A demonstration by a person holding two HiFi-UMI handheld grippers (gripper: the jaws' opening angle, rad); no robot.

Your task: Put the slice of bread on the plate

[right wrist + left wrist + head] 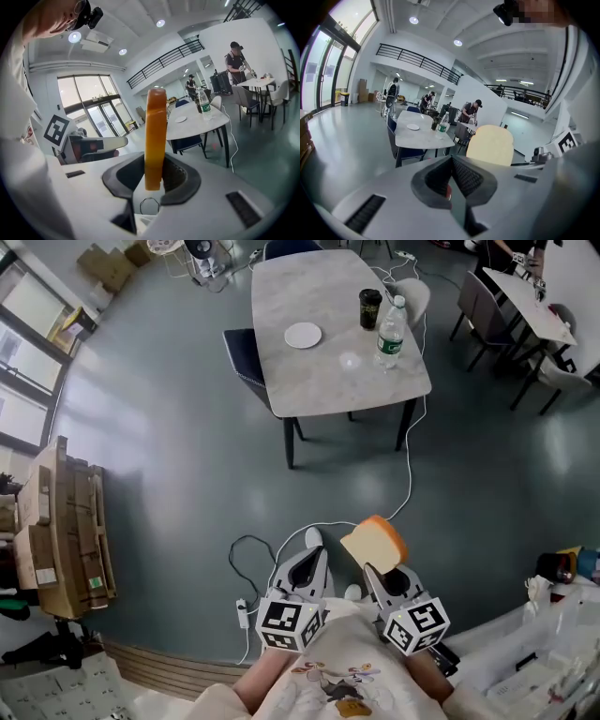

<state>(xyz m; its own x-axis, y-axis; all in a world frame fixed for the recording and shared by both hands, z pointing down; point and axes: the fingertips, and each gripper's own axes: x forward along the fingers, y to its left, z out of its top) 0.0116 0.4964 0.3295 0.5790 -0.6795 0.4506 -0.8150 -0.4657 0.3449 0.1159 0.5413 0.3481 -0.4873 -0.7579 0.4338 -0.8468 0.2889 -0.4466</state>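
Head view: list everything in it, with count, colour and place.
table: one, light grey, top centre.
plate: one, white, on the table.
cup: one, dark, right of the plate.
water bottle: one, clear, beside the cup.
chair: one, dark blue, left of the table.
cable: one, white, trailing below the table.
slice of bread: one, tan, bottom centre, held.
left gripper: one, grey, shut, empty.
right gripper: one, grey, gripping the slice.

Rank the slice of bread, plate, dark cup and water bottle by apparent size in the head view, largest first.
1. slice of bread, though nearness to the camera inflates it.
2. water bottle.
3. plate and dark cup: too alike to rank.
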